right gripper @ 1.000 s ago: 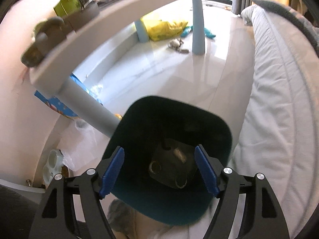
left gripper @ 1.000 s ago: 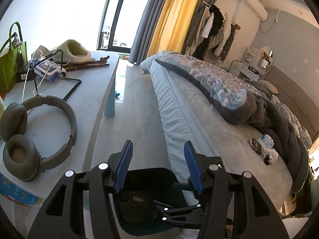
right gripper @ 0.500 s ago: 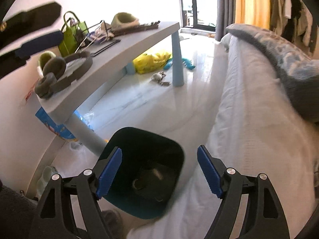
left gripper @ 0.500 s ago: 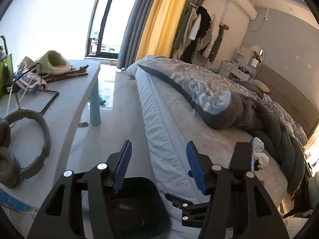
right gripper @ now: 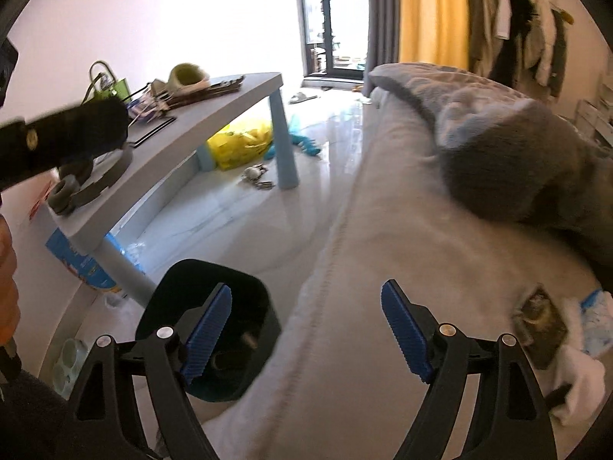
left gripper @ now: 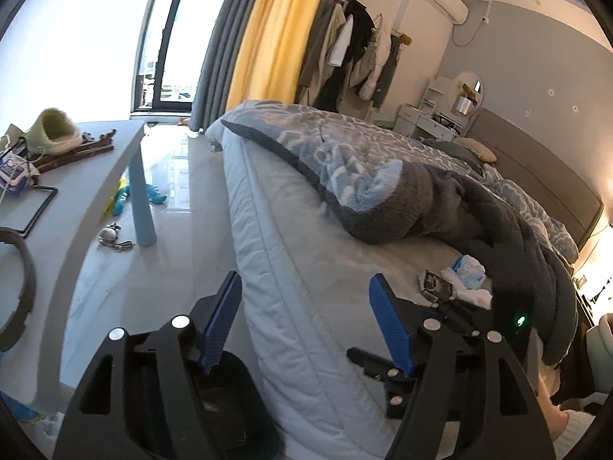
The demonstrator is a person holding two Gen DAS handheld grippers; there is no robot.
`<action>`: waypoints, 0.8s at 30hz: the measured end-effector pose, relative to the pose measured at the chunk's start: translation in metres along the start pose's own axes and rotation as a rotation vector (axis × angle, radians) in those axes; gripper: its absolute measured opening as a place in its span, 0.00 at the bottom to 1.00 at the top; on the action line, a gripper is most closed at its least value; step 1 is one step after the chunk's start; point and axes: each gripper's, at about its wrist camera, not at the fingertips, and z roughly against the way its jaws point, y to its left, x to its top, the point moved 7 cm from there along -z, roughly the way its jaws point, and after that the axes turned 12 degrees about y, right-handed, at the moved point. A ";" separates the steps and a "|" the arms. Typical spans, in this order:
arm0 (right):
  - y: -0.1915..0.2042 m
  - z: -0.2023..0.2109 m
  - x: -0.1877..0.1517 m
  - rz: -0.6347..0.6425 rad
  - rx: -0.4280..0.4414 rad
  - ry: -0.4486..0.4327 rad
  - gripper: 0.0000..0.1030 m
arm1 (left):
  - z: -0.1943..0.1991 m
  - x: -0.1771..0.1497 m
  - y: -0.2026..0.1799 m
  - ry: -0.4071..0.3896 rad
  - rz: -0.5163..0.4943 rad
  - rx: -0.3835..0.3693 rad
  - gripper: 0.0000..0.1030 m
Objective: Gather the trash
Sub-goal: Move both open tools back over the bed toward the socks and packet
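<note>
1. Left wrist view: the left gripper (left gripper: 306,322) has its blue jaws apart and widening, with nothing between them; only the edge of the bed (left gripper: 291,253) lies behind the gap.
2. In the same view, the trash on the bed sits at about three o'clock from that gap: a dark wrapper (left gripper: 436,285) touching crumpled white and blue tissue (left gripper: 467,274), both just below the folded grey blanket (left gripper: 421,199).
3. The dark bin (left gripper: 226,395) stands on the floor at about seven o'clock, tight against the bed's side and partly hidden by the left finger.
4. A grey table (left gripper: 76,176) fills nine to ten o'clock, carrying a green slipper (left gripper: 55,128) and part of a headphone band (left gripper: 19,268).
5. Right wrist view: the right gripper (right gripper: 306,329) is spread wide and holds nothing; bare bed sheet lies between its fingers.
6. The wrapper (right gripper: 540,322) and tissue (right gripper: 590,329) lie at three o'clock, just beyond the right finger.
7. The bin (right gripper: 214,299) sits at nine o'clock behind the left finger, with some items at its bottom.
8. A yellow bag (right gripper: 241,143) lies on the floor under the table (right gripper: 214,111), near eleven o'clock.
</note>
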 end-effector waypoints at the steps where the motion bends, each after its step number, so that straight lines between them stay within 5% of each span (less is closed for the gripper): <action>1: -0.005 0.002 -0.001 -0.006 -0.004 -0.001 0.79 | -0.004 0.000 -0.003 0.005 -0.002 -0.004 0.70; 24: -0.174 0.053 -0.060 -0.247 -0.183 -0.034 0.82 | -0.077 -0.009 -0.103 0.095 -0.095 -0.133 0.72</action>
